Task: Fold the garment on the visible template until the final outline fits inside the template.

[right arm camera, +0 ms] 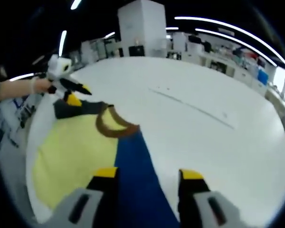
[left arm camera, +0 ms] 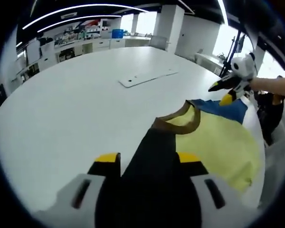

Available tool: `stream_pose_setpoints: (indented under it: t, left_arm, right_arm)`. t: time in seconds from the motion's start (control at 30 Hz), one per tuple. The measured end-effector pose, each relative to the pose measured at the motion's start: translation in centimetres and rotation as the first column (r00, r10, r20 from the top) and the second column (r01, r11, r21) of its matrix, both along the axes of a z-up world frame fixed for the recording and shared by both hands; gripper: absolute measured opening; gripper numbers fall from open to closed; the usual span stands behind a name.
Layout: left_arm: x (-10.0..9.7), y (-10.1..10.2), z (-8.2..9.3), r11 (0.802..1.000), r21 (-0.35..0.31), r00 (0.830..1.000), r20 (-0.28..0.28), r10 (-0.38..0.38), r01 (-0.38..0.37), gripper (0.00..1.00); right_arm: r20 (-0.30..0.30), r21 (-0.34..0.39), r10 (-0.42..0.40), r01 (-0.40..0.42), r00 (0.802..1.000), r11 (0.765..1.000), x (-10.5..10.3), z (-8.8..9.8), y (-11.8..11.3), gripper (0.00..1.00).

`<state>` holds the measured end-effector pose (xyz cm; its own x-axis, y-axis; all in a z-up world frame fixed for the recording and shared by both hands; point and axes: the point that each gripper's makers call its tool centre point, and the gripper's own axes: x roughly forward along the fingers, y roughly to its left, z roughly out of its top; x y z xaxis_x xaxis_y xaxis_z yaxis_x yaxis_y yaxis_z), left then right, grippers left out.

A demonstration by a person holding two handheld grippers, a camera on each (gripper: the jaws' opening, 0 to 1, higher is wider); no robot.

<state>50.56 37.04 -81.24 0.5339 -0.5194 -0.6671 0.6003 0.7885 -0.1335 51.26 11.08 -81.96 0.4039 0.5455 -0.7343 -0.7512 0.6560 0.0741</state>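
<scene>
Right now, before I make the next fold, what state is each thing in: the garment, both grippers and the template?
Garment: unfolded, lifted at both sleeves, yellow body hanging between.
Left gripper: shut on the black sleeve.
Right gripper: shut on the blue sleeve.
Template: flat on the white table, bare, apart from the garment.

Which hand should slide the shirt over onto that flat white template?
Probably right. From the right hand-held gripper, straddling the blue sleeve, the template lies on its far side, away from the left hand-held gripper.
</scene>
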Motion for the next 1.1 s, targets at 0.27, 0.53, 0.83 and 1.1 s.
stream_pose_setpoints:
  t: [0.27,0.53,0.83,1.1]
  left_arm:
    - [1.8,-0.8,-1.2,0.999,0.045,1.000,-0.002,-0.025,0.025,0.32]
    - [1.8,-1.7,-2.1,0.997,0.062,0.999,-0.021,-0.041,0.043,0.26]
    - [2.9,-2.3,-2.4,0.993,0.094,0.997,0.016,-0.073,0.071,0.09]
    - [3.1,-2.2,-2.6,0.996,0.071,0.999,-0.012,-0.050,0.051,0.00]
  right_arm:
    - [-0.019,-0.004,0.016,-0.016,1.000,1.000,1.7,-0.8,1.5,0.26]
    - [-0.032,-0.057,0.080,-0.082,0.996,0.995,1.3,-2.0,2.9,0.22]
    - [-0.038,-0.076,0.094,-0.097,0.995,0.992,1.8,-2.9,2.7,0.00]
    - [-0.024,-0.081,0.093,-0.095,0.995,0.992,2.6,-2.5,3.0,0.00]
